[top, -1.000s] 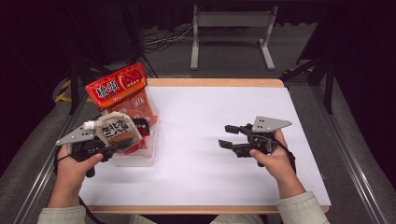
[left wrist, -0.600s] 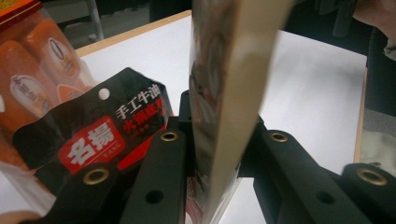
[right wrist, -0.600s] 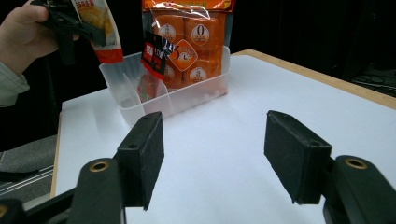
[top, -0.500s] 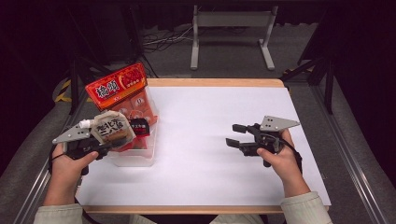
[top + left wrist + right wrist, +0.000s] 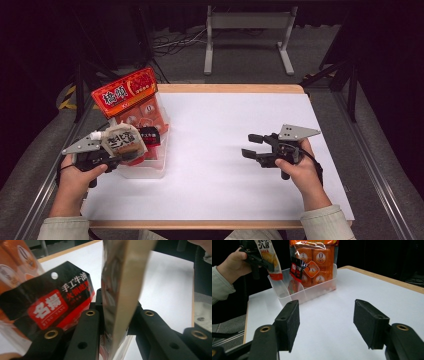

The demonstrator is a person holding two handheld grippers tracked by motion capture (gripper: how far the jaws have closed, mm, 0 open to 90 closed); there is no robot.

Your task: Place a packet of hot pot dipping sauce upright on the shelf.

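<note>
My left gripper (image 5: 131, 152) is shut on a beige snack packet (image 5: 121, 140) with black characters, held just above the near end of a clear plastic bin (image 5: 145, 170). In the left gripper view the packet (image 5: 122, 277) stands edge-on between the black jaws. Inside the bin, a large orange bag (image 5: 131, 97) stands upright and a small black-and-red packet (image 5: 149, 136) leans in front of it. My right gripper (image 5: 248, 145) hovers open over the white table, pointing left at the bin, with nothing between its pads (image 5: 288, 322).
The white tabletop (image 5: 225, 125) has a wooden edge at the far side. In the right gripper view the bin (image 5: 284, 293) sits ahead, with the other hand (image 5: 233, 263) holding the beige packet (image 5: 268, 257) over it. A metal stand (image 5: 247, 35) sits on the floor beyond.
The right gripper has drifted a little to the right. The left gripper, still holding the beige packet, has shifted slightly toward the near left.
</note>
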